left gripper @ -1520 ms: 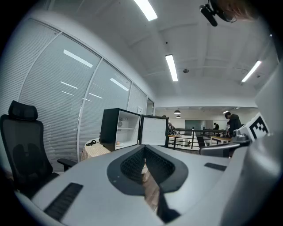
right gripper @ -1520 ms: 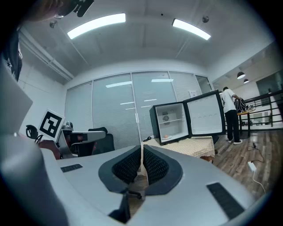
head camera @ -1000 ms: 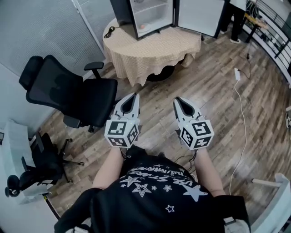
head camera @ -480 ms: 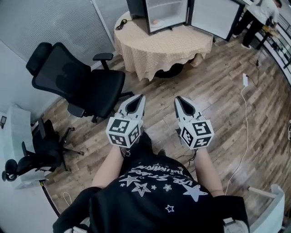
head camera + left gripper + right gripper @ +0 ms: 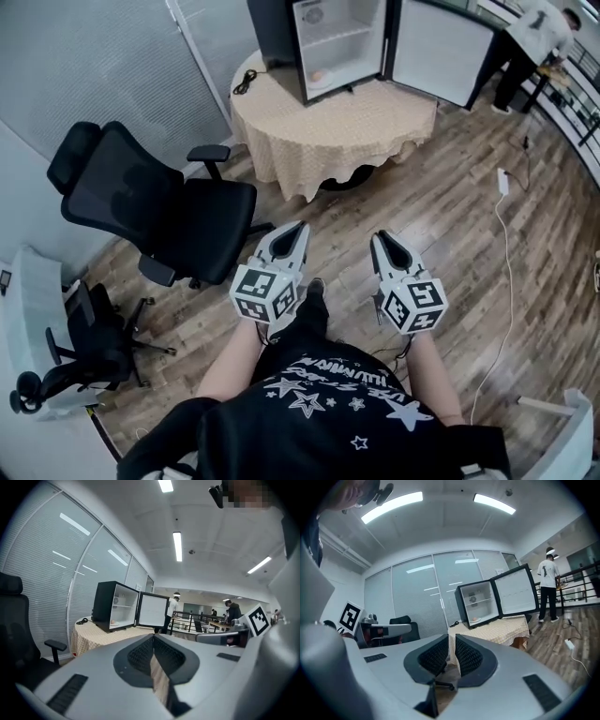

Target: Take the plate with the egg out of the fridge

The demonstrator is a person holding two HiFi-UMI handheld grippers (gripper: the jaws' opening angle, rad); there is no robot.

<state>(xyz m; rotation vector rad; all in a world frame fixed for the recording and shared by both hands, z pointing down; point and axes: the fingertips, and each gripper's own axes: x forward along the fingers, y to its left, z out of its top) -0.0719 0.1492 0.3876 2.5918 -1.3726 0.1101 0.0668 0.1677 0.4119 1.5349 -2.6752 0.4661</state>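
Observation:
A small black fridge [image 5: 333,42] stands open on a round table [image 5: 375,127] with a beige cloth, its door [image 5: 441,52] swung right. On its lower shelf sits a plate with an egg [image 5: 319,77], also seen in the left gripper view as the egg plate [image 5: 112,622] and in the right gripper view as the egg plate [image 5: 476,619]. My left gripper [image 5: 298,228] and right gripper [image 5: 382,238] hover side by side over the wood floor, well short of the table. Both are shut with nothing in them, jaws pointing toward the fridge.
A black office chair [image 5: 159,202] stands left of my path, close to the table. A second chair [image 5: 84,347] is at the lower left. A white cable [image 5: 502,178] trails over the floor at right. A person [image 5: 525,42] stands beyond the fridge door.
The head view has shifted, so the fridge and table show more fully. Both grippers sit a little lower in the view, still shut and side by side.

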